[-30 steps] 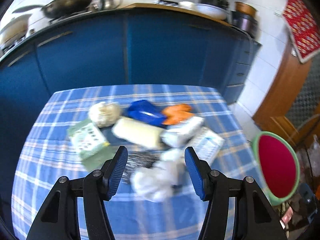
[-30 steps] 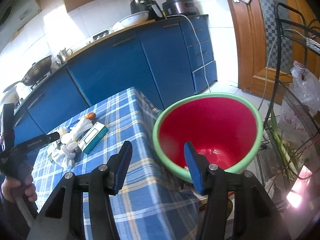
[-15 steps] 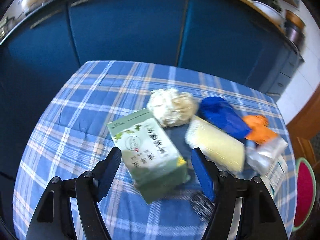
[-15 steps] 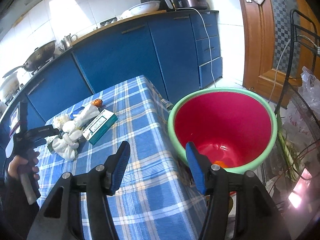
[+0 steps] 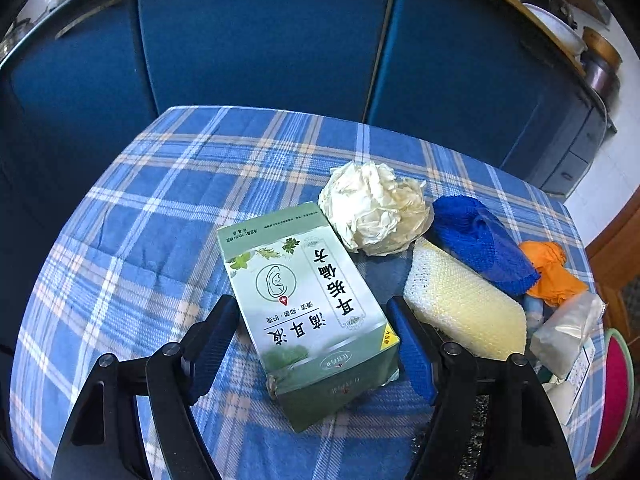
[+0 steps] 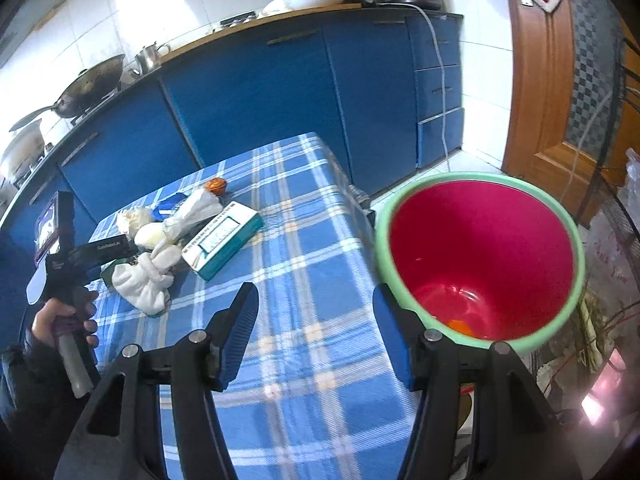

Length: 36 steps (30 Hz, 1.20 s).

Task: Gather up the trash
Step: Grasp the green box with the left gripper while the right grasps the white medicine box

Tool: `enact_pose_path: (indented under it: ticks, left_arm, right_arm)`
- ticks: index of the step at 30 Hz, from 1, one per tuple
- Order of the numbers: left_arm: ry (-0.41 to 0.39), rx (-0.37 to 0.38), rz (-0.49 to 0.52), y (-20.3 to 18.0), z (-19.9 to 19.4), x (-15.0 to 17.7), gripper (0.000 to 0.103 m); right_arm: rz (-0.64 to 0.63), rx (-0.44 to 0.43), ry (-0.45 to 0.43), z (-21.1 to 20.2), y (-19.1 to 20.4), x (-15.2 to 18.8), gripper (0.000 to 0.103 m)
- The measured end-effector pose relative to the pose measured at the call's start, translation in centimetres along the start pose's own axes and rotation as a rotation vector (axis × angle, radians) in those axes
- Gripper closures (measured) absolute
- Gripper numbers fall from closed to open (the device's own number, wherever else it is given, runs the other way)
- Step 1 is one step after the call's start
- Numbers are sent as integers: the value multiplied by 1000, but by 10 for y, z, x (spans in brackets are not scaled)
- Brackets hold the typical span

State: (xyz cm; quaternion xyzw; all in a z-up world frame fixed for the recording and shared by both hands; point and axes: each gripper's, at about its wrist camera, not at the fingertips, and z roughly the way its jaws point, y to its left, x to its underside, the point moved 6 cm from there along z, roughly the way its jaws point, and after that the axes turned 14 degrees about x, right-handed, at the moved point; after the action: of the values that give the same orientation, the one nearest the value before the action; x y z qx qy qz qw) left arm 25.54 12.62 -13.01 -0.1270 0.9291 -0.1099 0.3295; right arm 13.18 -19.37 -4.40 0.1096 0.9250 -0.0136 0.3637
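A pale green medicine box (image 5: 308, 304) lies on the blue plaid tablecloth (image 5: 152, 208). My left gripper (image 5: 312, 352) is open with its jaws on either side of the box's near end, not closed on it. Beside the box lie a crumpled white paper ball (image 5: 374, 208), a yellow-white sponge (image 5: 464, 308), a blue cloth (image 5: 480, 248) and an orange scrap (image 5: 550, 272). My right gripper (image 6: 316, 340) is open and empty at the table's right edge, next to a red bin with a green rim (image 6: 480, 256). The left gripper also shows in the right wrist view (image 6: 96, 252).
A teal and white box (image 6: 222, 240), a white rag (image 6: 144, 280) and a clear plastic bag (image 6: 192, 216) lie on the table. Blue kitchen cabinets (image 6: 256, 92) stand behind. A wooden door (image 6: 560, 80) and a wire rack (image 6: 624, 216) are at the right.
My left gripper has moved left and closer to the green box, which now lies between its jaws. The right gripper has drifted slightly, with the bin staying at its right.
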Motion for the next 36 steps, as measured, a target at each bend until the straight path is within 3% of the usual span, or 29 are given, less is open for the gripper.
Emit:
enact_pose_path:
  ticks: [12,18,26,36]
  left_arm:
    - [-22,60,26,2,-13,6,35]
    - [-62,74,30,8,-17,10,36]
    - [-75,92,27,13,-19,10,36]
    - [-77,93,26,12,-19,10,36]
  right_arm:
    - [-45,-77,127,39,62,-11,39]
    - [-16,-68,171,67,84,-17,39]
    - [-27,-42,188,96,111,-29,39]
    - [-76,6,178,114,139,-35,31]
